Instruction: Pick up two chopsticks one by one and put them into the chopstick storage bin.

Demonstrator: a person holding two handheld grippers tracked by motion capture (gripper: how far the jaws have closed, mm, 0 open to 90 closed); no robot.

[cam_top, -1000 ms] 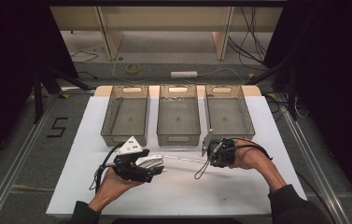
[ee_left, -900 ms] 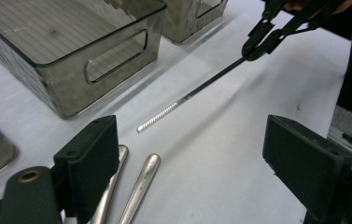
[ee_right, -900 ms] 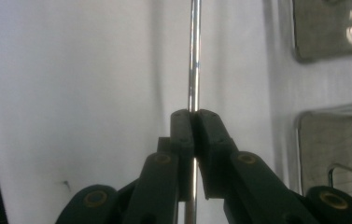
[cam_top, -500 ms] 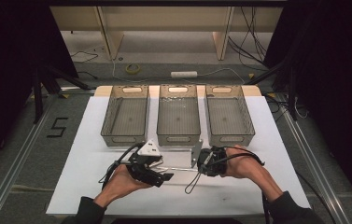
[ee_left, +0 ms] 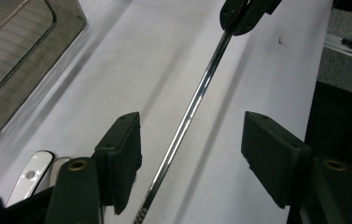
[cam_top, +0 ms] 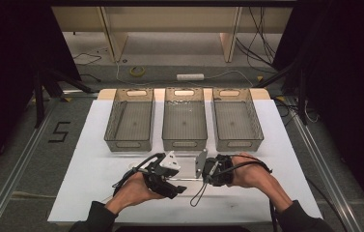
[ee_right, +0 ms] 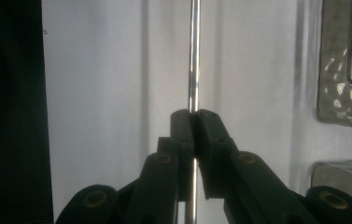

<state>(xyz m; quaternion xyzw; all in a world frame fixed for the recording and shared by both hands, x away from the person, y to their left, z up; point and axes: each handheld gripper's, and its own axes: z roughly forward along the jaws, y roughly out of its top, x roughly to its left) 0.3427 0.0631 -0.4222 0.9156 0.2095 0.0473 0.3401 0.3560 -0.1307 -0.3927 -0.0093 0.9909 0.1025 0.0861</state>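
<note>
A thin shiny metal rod [ee_left: 197,98] hangs level over the white table [cam_top: 97,169], between the two claws and in front of the middle one of three grey bins [cam_top: 184,121]. In the high view it is a faint line, hard to make out; in the left gripper view its near end is cut off at the bottom edge, so what it ends in cannot be told.

The right claw [ee_right: 193,116] is clenched on the rod, pads pressed flat against it from both sides. The left claw [ee_left: 190,154] stands released around it: the rod runs through the gap, and neither pad [ee_left: 122,158] touches it, though the jaws have just been closing. Two white rounded pieces [ee_left: 36,170] lie on the table beside the left jaw, partly hidden by it.

Against a second ago, both hands in the high view have come nearer each other and sit closer to the table's front edge.
</note>
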